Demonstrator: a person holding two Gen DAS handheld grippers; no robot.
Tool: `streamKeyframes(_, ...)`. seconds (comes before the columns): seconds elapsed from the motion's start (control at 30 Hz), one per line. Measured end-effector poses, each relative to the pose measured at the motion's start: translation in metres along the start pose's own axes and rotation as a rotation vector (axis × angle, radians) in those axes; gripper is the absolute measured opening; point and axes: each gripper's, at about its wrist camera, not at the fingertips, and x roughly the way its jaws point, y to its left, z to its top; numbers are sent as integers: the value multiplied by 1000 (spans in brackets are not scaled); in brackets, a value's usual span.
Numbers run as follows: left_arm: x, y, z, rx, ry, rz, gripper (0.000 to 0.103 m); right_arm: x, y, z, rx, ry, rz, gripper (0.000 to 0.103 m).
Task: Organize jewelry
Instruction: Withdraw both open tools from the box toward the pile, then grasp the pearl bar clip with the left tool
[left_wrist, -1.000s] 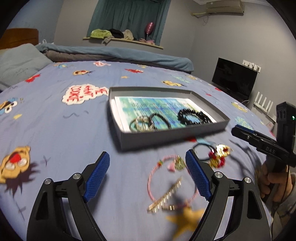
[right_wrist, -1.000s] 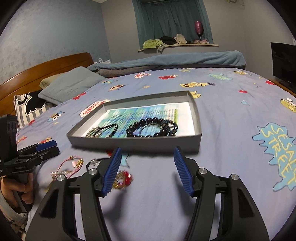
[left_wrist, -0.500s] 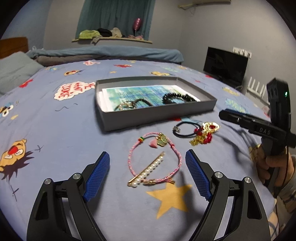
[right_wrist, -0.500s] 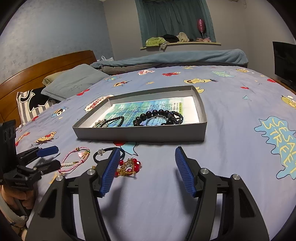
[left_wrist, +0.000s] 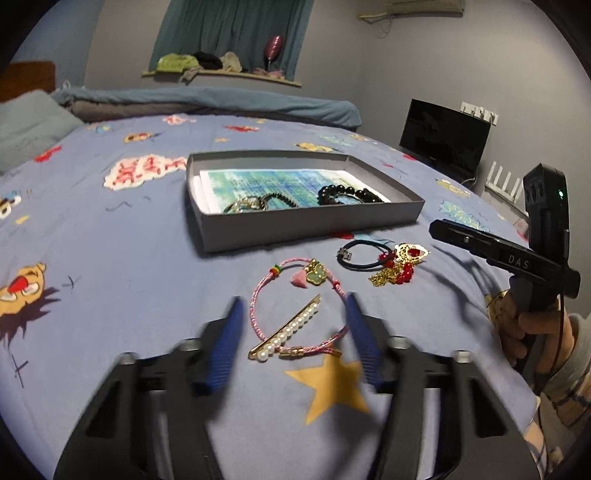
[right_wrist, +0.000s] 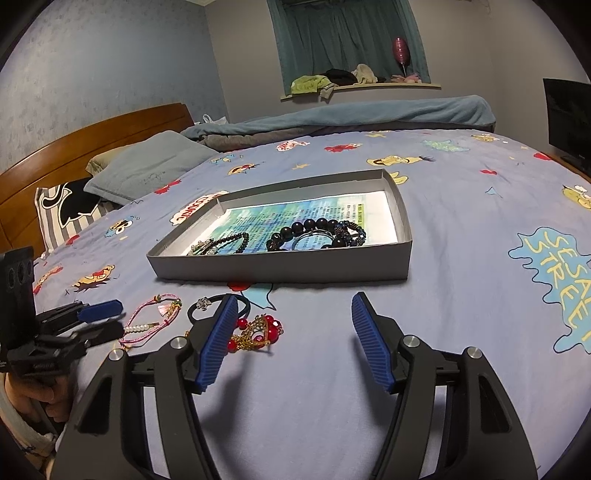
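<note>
A grey shallow box (left_wrist: 306, 225) (right_wrist: 280, 266) on the bed holds black bead bracelets (left_wrist: 347, 194) (right_wrist: 317, 234) and a silver piece (left_wrist: 245, 203). In front of it lie a pink cord bracelet (left_wrist: 295, 295) (right_wrist: 147, 317), a pearl hair clip (left_wrist: 286, 332), a black hair tie (left_wrist: 360, 254) (right_wrist: 210, 304) and a gold and red ornament (left_wrist: 400, 264) (right_wrist: 256, 332). My left gripper (left_wrist: 293, 332) is open, its blurred fingers either side of the pink bracelet and clip. My right gripper (right_wrist: 291, 332) is open and empty above the sheet, the ornament by its left finger.
The blue cartoon-print sheet (right_wrist: 480, 206) covers the bed. Pillows (right_wrist: 147, 166) and a wooden headboard (right_wrist: 92, 136) stand at the left, a rolled blanket (right_wrist: 351, 114) at the far side. A dark screen (left_wrist: 443, 140) stands beyond the right edge.
My left gripper has moved forward to the pink bracelet and clip, and its fingers stand closer together and are blurred. My right gripper has pulled back a little from the box.
</note>
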Motion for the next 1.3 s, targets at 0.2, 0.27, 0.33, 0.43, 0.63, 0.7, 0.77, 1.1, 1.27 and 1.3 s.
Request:
streamKeyframes(0.2,5,-7,-2,43,31,20,34,1,-1,0,7,3,4,64)
streamKeyframes(0.27,11,-8,-2,48,59,36,34,1,-1,0,7,4,4,64)
streamKeyframes(0.33,17,-8,-3,53,86,53,33,1,-1,-1,4,4,4,64)
streamKeyframes(0.43,19,-9,-4,59,98,71,26,2,1,-1,0,13,5,64)
streamKeyframes(0.63,14,-10,-6,64,77,65,8,3,6,-4,-21,36,10,64)
streamKeyframes(0.7,9,-8,-7,52,54,54,6,4,9,-5,-33,45,12,64)
streamKeyframes(0.77,6,-4,-6,32,32,43,6,4,11,-6,-42,52,12,64)
streamKeyframes(1.1,-8,8,-5,-48,-44,-4,6,25,23,-9,-94,161,9,63)
streamKeyframes(1.27,-7,6,-5,-45,-36,-5,6,33,27,-10,-112,196,40,22)
streamKeyframes(1.3,-7,6,-5,-44,-36,-5,6,33,27,-11,-111,198,43,19)
